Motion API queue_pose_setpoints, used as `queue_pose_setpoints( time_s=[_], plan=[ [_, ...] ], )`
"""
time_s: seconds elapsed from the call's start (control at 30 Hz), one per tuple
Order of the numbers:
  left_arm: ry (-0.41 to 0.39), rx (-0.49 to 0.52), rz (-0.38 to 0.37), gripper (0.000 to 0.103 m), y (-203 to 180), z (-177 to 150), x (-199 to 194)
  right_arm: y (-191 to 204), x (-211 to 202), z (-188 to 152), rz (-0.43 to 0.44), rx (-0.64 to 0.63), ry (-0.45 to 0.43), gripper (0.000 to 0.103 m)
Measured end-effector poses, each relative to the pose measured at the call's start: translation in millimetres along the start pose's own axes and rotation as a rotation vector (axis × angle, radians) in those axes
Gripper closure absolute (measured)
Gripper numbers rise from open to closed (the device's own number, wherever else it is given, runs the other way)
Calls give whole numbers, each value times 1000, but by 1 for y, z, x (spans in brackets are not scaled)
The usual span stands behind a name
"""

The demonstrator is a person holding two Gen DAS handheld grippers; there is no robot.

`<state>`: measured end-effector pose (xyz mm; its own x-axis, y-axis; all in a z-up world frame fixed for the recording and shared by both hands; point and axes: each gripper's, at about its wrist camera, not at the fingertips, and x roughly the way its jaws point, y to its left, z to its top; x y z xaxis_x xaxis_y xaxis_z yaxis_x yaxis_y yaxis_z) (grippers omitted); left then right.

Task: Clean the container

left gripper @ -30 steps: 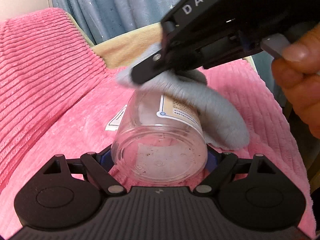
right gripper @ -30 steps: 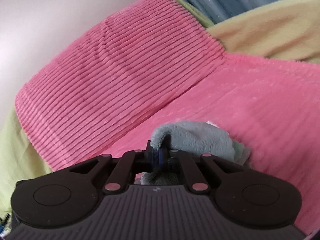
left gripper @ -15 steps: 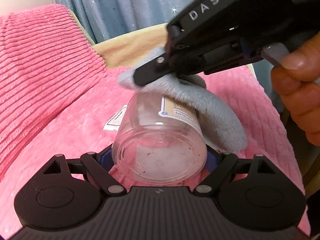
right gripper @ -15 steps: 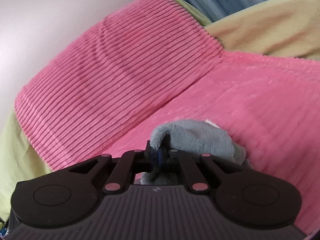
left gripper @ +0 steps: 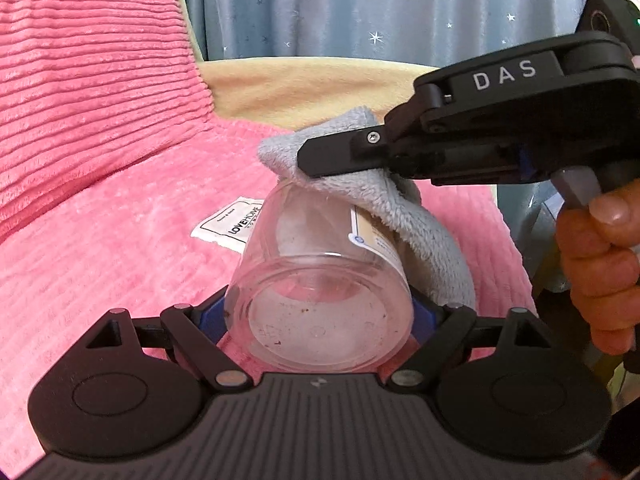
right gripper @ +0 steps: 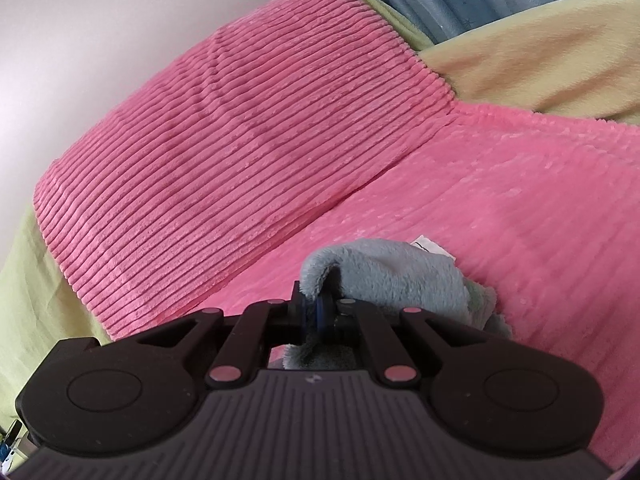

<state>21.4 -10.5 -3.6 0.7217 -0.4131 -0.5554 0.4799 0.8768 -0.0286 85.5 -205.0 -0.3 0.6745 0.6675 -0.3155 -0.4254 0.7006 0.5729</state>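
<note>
- Left gripper (left gripper: 320, 316) clamped around clear plastic jar (left gripper: 320, 280), base toward camera
- Right gripper (right gripper: 320, 308) pinching grey fleece cloth (left gripper: 400, 208) draped over jar's side

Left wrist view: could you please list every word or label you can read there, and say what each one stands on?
"DAS": on the right gripper body.
"LOVEHOME": on the white tag lying on the pink blanket; its smaller print is unreadable.
Label on the clear jar: too small and partly under the grey cloth.
</note>
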Motion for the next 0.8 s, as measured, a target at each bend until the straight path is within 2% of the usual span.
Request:
queue_pose_setpoints(
  time_s=[0.33, 0.53, 0.8],
  plan=[
    [3, 78, 24, 18, -11, 0, 2, -4, -1, 1, -9, 2, -4, 101],
    [-3, 188, 68, 18, -28, 0, 4, -6, -1, 1, -15, 3, -8, 101],
    [-9, 138, 39, 18, -22, 0, 4, -10, -2, 2, -23, 5, -13, 101]
  ],
)
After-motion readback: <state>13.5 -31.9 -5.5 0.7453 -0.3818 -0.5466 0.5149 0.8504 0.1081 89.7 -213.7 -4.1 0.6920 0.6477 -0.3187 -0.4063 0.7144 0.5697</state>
